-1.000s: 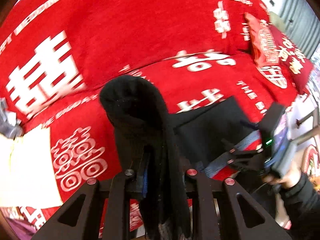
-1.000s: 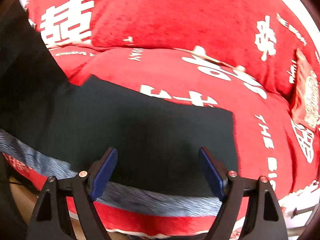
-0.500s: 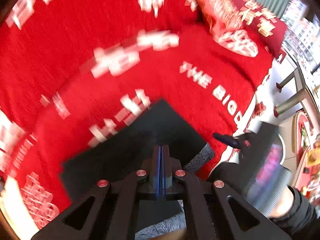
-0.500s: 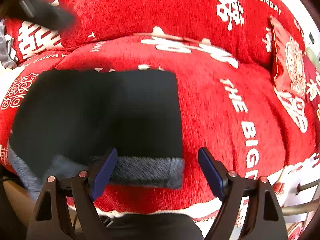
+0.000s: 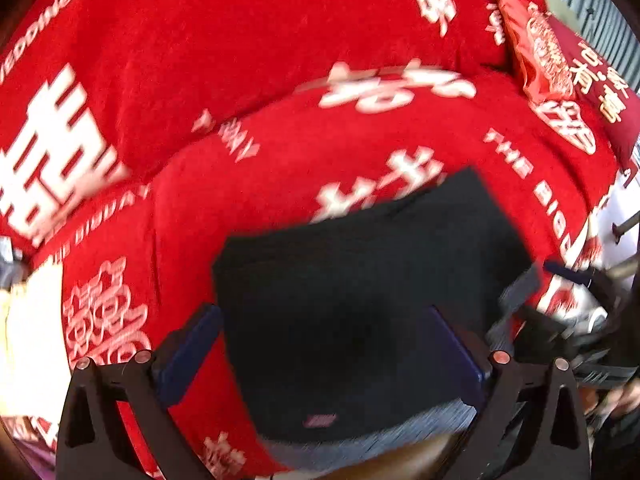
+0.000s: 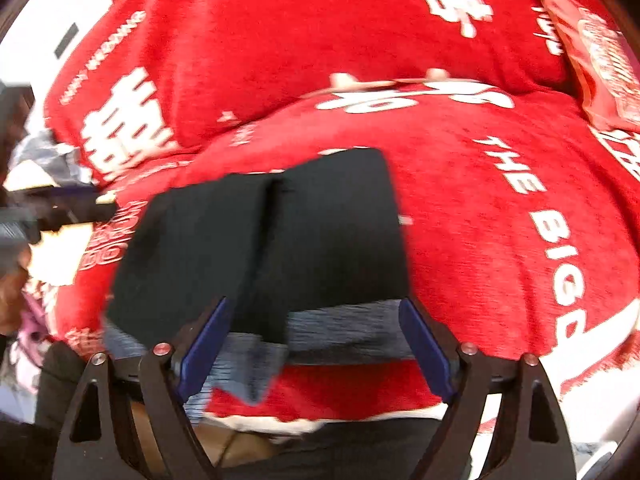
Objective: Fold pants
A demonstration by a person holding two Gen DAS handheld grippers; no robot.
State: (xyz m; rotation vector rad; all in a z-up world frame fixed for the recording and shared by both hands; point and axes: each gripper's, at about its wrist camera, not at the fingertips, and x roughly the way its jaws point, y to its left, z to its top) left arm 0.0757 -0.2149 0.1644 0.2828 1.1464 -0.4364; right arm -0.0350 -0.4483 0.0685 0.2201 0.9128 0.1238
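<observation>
- The black, soft-knit folded pants (image 6: 280,240) lie as a flat, roughly rectangular bundle near the front edge of the seat cushion; the right wrist view shows a lengthwise crease where one layer overlaps the other.
- A grey ribbed waistband (image 6: 344,316) runs along the near edge of the pants; one loose corner of it droops over the cushion's front.
- A small reddish label (image 5: 320,421) sits near the waistband in the left wrist view.
- The left gripper (image 5: 320,340) hangs over the pants, its blue-padded jaws opening wide; the cloth lies below between them, not pinched.
- The right gripper (image 6: 316,344) stands at the waistband edge, its jaws opening, with nothing clamped.
- Beneath is a plush red sofa cover (image 6: 500,208), fuzzy-textured, printed with white characters and block letters.
- A red cushion with a printed emblem (image 5: 540,52) leans at the sofa's far right.
- A cream cloth patch (image 5: 28,320) lies at the left.
</observation>
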